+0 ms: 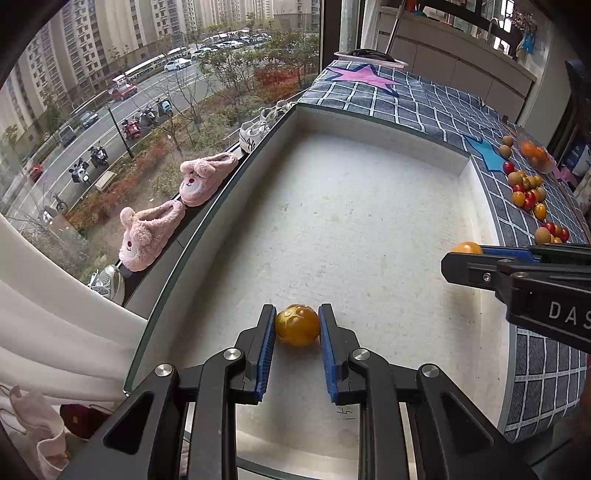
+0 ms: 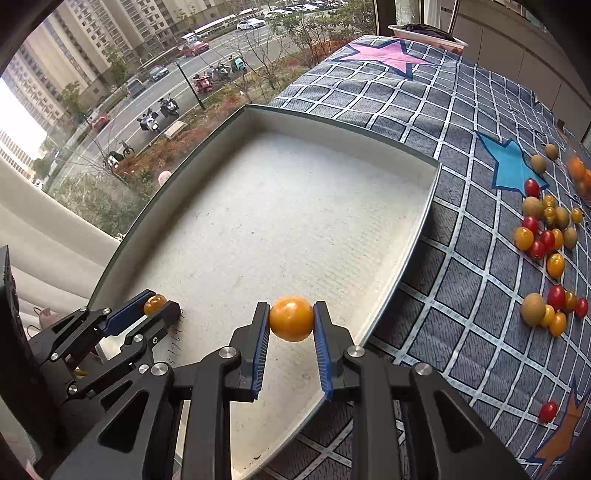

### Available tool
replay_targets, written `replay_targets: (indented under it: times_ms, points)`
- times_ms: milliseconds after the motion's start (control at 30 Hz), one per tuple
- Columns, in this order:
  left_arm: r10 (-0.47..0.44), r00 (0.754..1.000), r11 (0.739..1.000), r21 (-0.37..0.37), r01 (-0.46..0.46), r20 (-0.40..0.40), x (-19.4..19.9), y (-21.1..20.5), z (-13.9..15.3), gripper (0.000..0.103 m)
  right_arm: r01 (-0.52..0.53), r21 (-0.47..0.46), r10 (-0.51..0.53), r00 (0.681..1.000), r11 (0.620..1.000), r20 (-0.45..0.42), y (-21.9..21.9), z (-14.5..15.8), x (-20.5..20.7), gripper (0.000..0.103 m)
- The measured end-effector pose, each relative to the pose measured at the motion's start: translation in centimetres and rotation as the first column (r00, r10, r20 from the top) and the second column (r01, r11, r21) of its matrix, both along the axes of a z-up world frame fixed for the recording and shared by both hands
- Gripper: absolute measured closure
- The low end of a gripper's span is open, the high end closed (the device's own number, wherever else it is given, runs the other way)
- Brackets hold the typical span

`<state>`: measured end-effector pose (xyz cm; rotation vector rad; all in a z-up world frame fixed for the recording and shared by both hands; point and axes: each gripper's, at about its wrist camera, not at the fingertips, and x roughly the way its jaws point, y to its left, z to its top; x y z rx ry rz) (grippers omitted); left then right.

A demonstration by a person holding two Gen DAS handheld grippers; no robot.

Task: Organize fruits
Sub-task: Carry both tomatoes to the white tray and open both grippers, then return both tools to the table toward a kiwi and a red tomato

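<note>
My left gripper [image 1: 297, 325] is shut on a yellow cherry tomato [image 1: 297, 325], low over the near end of the white tray [image 1: 369, 122]. My right gripper [image 2: 291, 319] is shut on another yellow cherry tomato [image 2: 291, 318] above the tray's near right part [image 2: 424, 225]. Each gripper also shows in the other view: the right one [image 1: 465, 254] with its tomato [image 1: 468, 247], the left one [image 2: 157, 304] with its tomato [image 2: 155, 303]. A scatter of red and yellow cherry tomatoes and brown round fruits [image 2: 546, 236] lies on the checked cloth to the right of the tray.
The tray lies on a grey checked cloth [image 2: 461, 110] with star patches, beside a large window. Pink slippers [image 1: 207, 177] and a white shoe [image 1: 255, 134] sit on the sill to the left. A bowl of oranges [image 1: 535, 153] stands at far right. A white dish [image 2: 428, 35] stands at the far end.
</note>
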<state>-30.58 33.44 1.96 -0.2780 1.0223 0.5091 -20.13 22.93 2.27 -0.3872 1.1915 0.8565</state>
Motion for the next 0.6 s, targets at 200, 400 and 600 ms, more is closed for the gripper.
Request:
replay_targets:
  times_ms: [200, 400, 600]
  points:
    - [-0.007, 1.0, 1.0, 0.002, 0.007, 0.009, -0.1, 0.0, -0.1, 0.078, -0.025, -0.04, 0.026, 1.0, 0.999, 0.018, 1.5, -0.9, -0.1, 0.074]
    - [-0.003, 1.0, 1.0, -0.002, 0.003, 0.028, -0.4, 0.1, 0.1, 0.014, -0.047, -0.019, 0.049, 0.996, 0.999, 0.08, 2.1, 0.7, 0.3, 0.039]
    - [0.0, 0.999, 1.0, -0.001, 0.0, 0.05, -0.8, -0.3, 0.7, 0.014, -0.001, 0.047, -0.005, 0.992, 0.999, 0.13, 0.0, 3.9, 1.0, 0.029]
